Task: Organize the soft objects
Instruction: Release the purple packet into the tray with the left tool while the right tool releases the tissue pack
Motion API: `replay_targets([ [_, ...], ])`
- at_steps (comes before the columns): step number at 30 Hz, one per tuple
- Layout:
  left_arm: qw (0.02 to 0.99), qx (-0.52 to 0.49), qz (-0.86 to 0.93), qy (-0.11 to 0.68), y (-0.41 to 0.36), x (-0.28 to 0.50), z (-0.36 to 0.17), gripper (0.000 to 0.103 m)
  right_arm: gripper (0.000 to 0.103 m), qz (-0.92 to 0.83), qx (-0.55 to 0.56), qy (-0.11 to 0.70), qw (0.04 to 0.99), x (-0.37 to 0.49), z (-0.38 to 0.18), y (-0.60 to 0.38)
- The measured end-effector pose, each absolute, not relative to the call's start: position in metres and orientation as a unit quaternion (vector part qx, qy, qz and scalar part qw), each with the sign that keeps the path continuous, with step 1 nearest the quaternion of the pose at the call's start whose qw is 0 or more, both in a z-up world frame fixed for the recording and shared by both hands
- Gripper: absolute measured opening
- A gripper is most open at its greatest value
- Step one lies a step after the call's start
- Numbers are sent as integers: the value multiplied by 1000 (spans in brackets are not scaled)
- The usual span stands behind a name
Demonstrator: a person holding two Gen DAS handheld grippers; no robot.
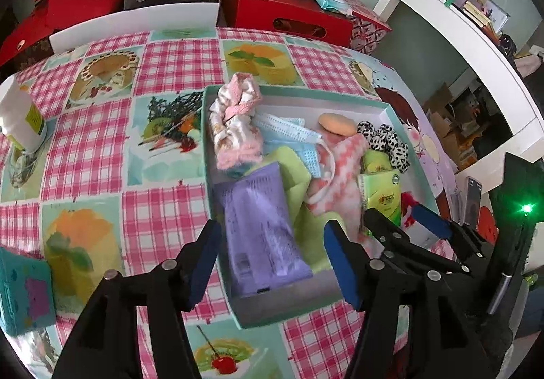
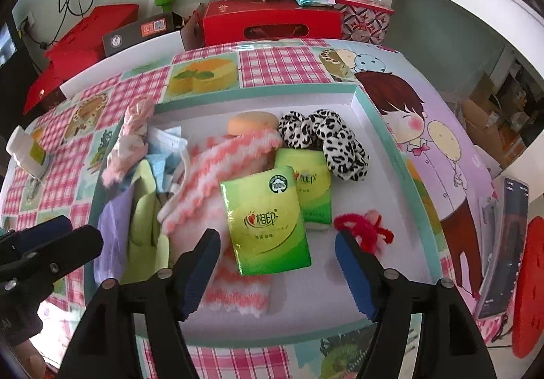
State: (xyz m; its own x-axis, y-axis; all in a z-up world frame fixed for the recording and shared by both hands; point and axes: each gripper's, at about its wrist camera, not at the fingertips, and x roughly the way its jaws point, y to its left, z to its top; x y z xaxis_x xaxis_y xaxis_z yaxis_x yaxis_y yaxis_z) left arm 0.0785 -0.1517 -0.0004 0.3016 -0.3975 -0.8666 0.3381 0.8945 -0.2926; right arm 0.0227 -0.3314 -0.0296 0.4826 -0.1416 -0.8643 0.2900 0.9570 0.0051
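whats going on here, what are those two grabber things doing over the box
A person is sorting soft items in a shallow teal box on a checked tablecloth. The left hand-held gripper hangs open over a purple packet; the right hand-held gripper hangs open over a green tissue pack. Neither holds anything. A pink-and-white knit, a leopard-print scrunchie and face masks already lie inside.

Green tissue packs (image 2: 268,222), striped towel (image 2: 217,171) (rumpled), purple pouch (image 1: 258,229) fill the teal tray (image 2: 384,137).
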Motion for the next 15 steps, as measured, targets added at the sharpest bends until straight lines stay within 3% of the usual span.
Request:
replay_targets([
  [2,810,-28,-219,544,-145,73,-2,66,82,-125,72,493,858,16,-29,-328],
  [3,811,-29,-214,543,-142,72,-3,70,84,-124,69,493,858,13,-29,-326],
  [4,816,-30,-201,541,-136,69,-5,80,85,-122,66,493,859,11,-29,-324],
  [6,826,-32,-183,531,-125,63,-5,88,89,-122,57,493,859,5,-29,-319],
  [9,843,-35,-143,518,-101,53,-6,88,101,-122,50,491,861,-3,-27,-312],
  [15,858,-32,-94,505,-67,37,-3,96,103,-99,32,486,868,-18,-21,-290],
])
